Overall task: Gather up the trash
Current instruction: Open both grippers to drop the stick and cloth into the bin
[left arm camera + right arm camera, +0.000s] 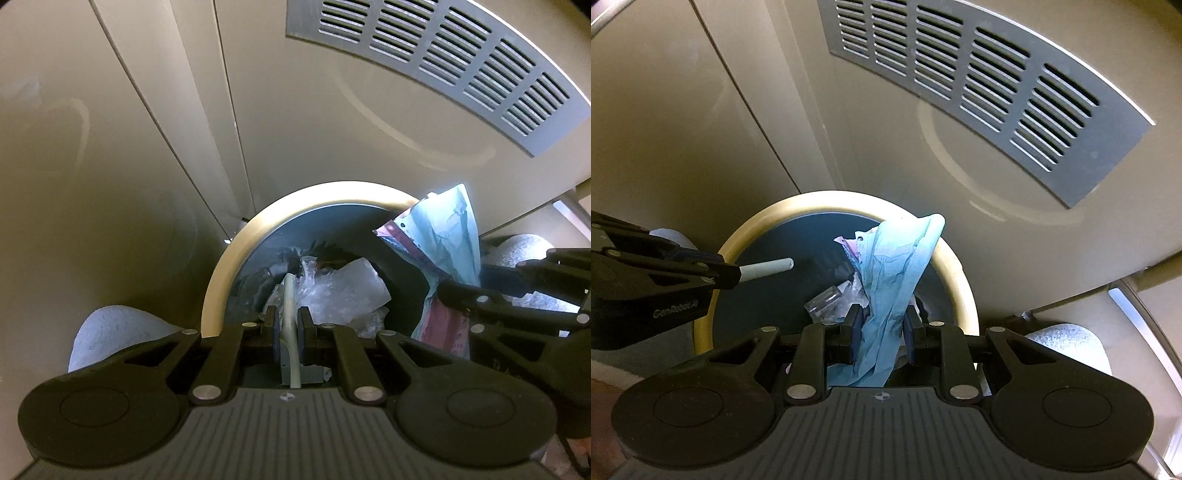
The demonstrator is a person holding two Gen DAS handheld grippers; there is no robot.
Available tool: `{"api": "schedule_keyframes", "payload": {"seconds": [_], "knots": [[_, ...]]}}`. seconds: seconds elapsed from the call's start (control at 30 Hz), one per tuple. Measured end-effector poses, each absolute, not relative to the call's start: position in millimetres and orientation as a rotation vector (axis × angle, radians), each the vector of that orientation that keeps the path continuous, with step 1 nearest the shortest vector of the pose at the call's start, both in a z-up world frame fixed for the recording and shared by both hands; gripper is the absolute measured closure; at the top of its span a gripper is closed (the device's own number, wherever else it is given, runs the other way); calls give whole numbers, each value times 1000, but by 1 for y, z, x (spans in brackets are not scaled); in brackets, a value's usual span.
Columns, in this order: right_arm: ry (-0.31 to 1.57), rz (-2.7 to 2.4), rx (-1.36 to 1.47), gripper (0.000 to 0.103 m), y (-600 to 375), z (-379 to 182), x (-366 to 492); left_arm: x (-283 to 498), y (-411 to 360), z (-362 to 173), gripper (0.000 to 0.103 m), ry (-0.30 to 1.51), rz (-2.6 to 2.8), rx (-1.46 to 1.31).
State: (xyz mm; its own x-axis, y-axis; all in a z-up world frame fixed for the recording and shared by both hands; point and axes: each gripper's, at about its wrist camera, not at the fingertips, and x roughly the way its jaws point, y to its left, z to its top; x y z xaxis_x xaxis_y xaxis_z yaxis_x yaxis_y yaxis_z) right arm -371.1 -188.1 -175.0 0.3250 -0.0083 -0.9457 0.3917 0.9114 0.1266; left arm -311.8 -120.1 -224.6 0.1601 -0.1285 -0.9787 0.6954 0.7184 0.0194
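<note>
- While both point steeply down over the round bin (964,280), the left hand-held gripper (288,328) is clamped on a pale straw-like tube (289,295) and the right hand-held gripper (882,328) is clamped on crumpled blue paper (897,266).
- Blue paper is creased, with pinkish printed paper against it, and stands up out of the bin mouth.
- Bin: dark inside, tan rim; clear plastic wrappers (343,288) lie within.
- Tube's free end juts over the bin opening.
- "GenRobot.ai" is printed on the left gripper body.
</note>
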Motion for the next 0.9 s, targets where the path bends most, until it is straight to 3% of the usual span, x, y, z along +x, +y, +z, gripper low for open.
{"api": "schedule_keyframes", "payload": {"seconds": [0.4,0.43,0.47,0.5,0.53,0.6,0.7,0.9], "knots": [[1238,-300,382,74,-192,-179,-365,-308,-120,-241,93,1324,-608,568],[1240,-303,386,68,-192,-179,-364,-308,-119,-241,90,1328,-603,564],[1243,-306,388,55,-192,-179,-363,-307,-118,-241,85,1329,-600,563],[1244,-306,390,48,-192,-179,-363,-307,-118,-240,61,1323,-596,564],[1242,-304,391,36,-192,-179,-362,-307,-118,-238,28,1315,-589,563],[1242,-311,379,31,-192,-178,-363,-306,-114,-231,13,1257,-550,557],[1238,-318,388,24,-194,-175,-365,-303,-109,-228,3,1262,-543,554],[1176,-309,373,20,-189,-149,-376,-307,-94,-207,1,1273,-543,500]]}}
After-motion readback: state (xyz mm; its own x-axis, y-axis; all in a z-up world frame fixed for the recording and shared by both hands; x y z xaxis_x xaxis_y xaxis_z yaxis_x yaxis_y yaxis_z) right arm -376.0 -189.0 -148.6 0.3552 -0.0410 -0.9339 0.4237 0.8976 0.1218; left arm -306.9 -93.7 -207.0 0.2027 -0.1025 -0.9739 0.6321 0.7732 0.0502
